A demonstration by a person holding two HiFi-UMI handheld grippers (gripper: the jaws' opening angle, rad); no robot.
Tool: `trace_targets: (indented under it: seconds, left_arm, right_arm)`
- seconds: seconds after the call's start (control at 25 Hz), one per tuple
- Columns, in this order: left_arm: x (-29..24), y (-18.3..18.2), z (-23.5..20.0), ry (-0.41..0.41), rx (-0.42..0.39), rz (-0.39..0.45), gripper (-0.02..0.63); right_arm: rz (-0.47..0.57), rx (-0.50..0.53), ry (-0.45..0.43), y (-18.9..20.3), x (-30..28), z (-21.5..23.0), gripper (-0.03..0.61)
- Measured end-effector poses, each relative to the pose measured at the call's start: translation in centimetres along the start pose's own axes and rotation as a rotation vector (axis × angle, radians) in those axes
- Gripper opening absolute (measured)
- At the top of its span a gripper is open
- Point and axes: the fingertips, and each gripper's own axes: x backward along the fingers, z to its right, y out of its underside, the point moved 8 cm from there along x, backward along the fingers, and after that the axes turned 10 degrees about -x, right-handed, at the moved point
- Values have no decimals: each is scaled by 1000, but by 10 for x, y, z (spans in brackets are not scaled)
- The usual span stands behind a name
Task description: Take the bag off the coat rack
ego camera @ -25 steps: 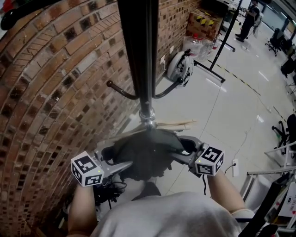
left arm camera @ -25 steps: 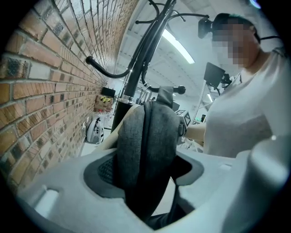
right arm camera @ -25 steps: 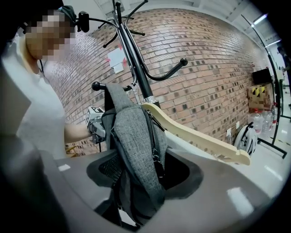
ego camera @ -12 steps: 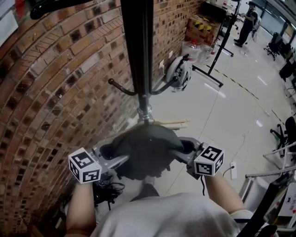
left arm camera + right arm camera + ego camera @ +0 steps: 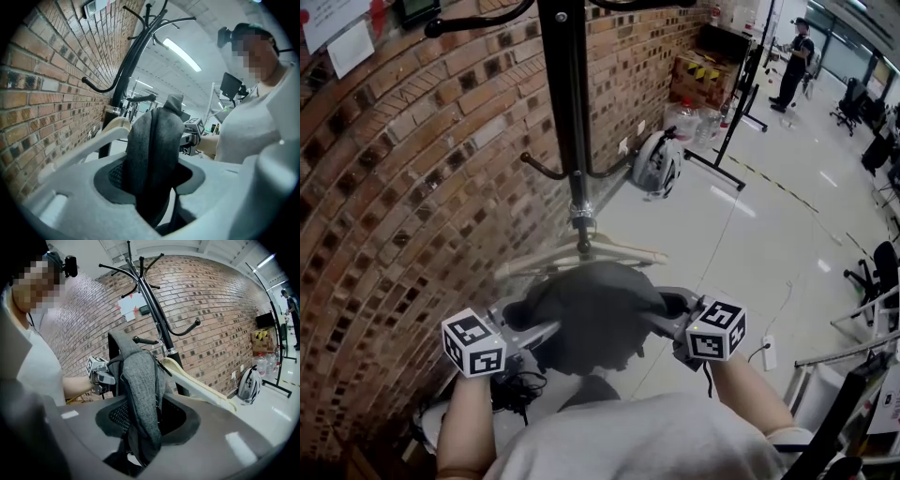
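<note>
Brick wall [image 5: 394, 187], pale floor [image 5: 750, 253], coat rack [image 5: 567, 112] — left gripper [image 5: 530, 333] and right gripper [image 5: 670, 319], fingers [image 5: 70, 201] clenched on grey bag [image 5: 595, 314]

Bag [image 5: 595, 319] between left gripper [image 5: 534, 321] and right gripper [image 5: 667, 309] — coat rack [image 5: 567, 112] behind, brick wall [image 5: 394, 187] left.

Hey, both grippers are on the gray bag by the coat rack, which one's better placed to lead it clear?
Probably the right gripper. Both it and the left gripper clamp the bag, but the left sits beside the brick wall, while the floor stretches away on the right.
</note>
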Motion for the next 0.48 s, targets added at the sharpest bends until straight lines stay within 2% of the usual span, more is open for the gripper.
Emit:
trace_targets:
  seconds: [0.24,0.48]
  left_arm:
    - [11,13,72,-46,2,-6,192]
    - [22,24,138,-75,51,0,192]
  right_arm:
    - [-10,-13,-48,37,41,-32,144]
    - [-45,-38,-103,64,80,-65,147]
